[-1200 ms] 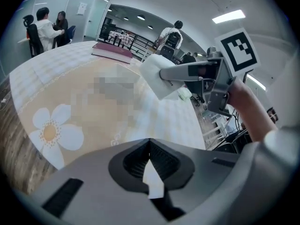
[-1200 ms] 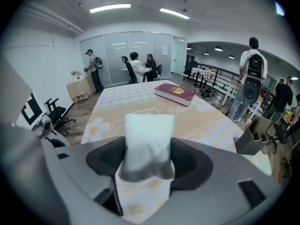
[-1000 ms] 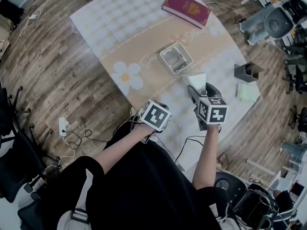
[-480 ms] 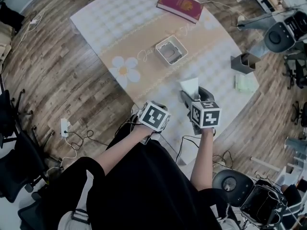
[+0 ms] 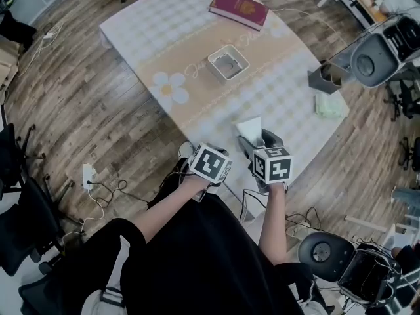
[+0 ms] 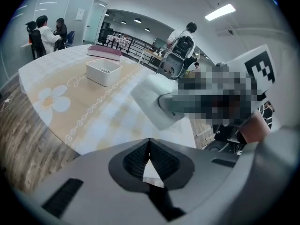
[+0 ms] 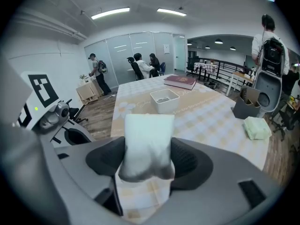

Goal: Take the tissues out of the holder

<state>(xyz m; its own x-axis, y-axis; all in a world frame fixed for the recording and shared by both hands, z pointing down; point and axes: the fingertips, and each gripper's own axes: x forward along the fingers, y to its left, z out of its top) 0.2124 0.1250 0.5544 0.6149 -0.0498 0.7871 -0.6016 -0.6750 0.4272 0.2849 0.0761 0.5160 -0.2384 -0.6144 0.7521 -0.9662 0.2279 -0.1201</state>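
Observation:
The white open-top holder stands mid-table on the beige flower runner, also seen in the right gripper view and the left gripper view. My right gripper hovers over the table's near edge, shut on a white tissue pack. In its own view the pack stands upright between the pads of that gripper. My left gripper hangs just off the near edge, left of the right one. Its jaws touch at the tips with nothing between them.
A pale green tissue pack lies near the table's right edge, beside a dark grey organiser. A red book lies at the far end. Office chairs and cables surround the table; people sit in the background.
Both grippers have drawn back toward the table's near edge. The right one carries the white tissue pack farther from the holder.

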